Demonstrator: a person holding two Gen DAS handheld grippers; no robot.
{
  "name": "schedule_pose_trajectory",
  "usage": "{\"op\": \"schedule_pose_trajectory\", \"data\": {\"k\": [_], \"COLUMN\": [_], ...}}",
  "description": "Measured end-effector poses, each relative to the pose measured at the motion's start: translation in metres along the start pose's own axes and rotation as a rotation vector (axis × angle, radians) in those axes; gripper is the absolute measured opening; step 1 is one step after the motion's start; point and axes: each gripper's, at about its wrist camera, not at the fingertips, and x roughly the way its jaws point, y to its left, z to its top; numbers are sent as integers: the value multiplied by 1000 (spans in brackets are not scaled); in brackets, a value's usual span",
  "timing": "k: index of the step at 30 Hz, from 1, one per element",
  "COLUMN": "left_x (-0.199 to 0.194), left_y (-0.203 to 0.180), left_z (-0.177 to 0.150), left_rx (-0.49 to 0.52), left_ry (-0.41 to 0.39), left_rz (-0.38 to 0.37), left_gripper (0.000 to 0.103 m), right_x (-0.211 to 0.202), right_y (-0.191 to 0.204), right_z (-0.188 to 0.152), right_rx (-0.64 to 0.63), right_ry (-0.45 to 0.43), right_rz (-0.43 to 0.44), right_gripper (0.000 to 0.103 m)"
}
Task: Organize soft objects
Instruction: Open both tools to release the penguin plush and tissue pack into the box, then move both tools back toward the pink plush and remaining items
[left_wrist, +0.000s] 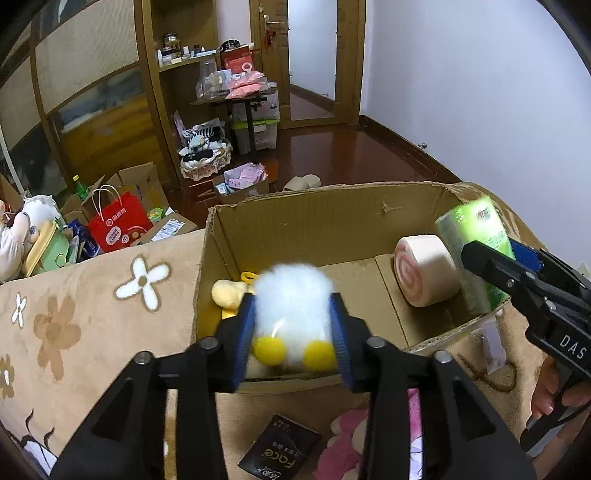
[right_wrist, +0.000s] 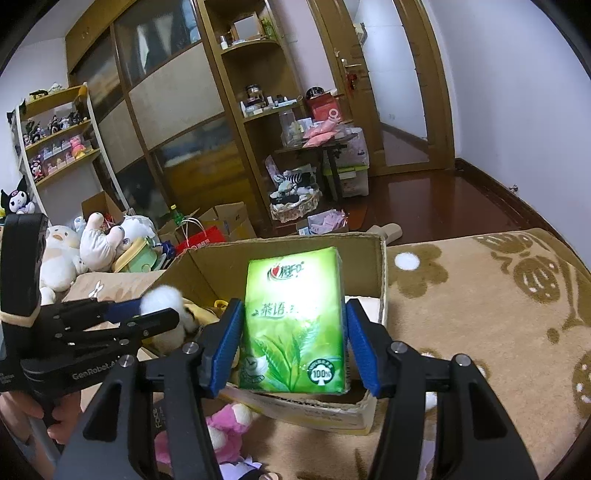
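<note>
Left claw (left_wrist: 293, 328) clamping white plush (left_wrist: 291, 295), right claw (right_wrist: 295, 341) gripping tissue pack (right_wrist: 293, 317)

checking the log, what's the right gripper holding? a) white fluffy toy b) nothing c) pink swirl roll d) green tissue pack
d: the right gripper has its blue pads on both sides of the green tissue pack, held over the box.

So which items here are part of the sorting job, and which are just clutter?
Job:
white fluffy toy, in left gripper
green tissue pack, in right gripper
cardboard box
pink roll cushion

Clutter:
red bag
black packet
</note>
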Motion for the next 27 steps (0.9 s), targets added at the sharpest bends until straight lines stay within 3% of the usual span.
{"op": "schedule_pose_trajectory", "data": {"k": [2, 5, 14, 23, 27], "left_x": [-4, -7, -24, -48, -59], "left_y": [0, 1, 5, 17, 19], "left_z": [-1, -1, -6, -18, -25], "left_rx": [1, 2, -22, -67, -77], "left_ry": [-10, -18, -15, -1, 24], "left_rz": [9, 18, 27, 59, 56], "left_gripper": [52, 56, 83, 91, 93], "right_x": [0, -4, -21, -49, -65], "right_y": [0, 0, -3, -1, 2], "right_z": [0, 0, -1, -5, -6], "right_rx": [2, 4, 18, 13, 7], "right_ry": [0, -8, -24, -41, -54], "right_rz": [5, -5, -17, -36, -44], "right_gripper": [70, 74, 87, 103, 103]}}
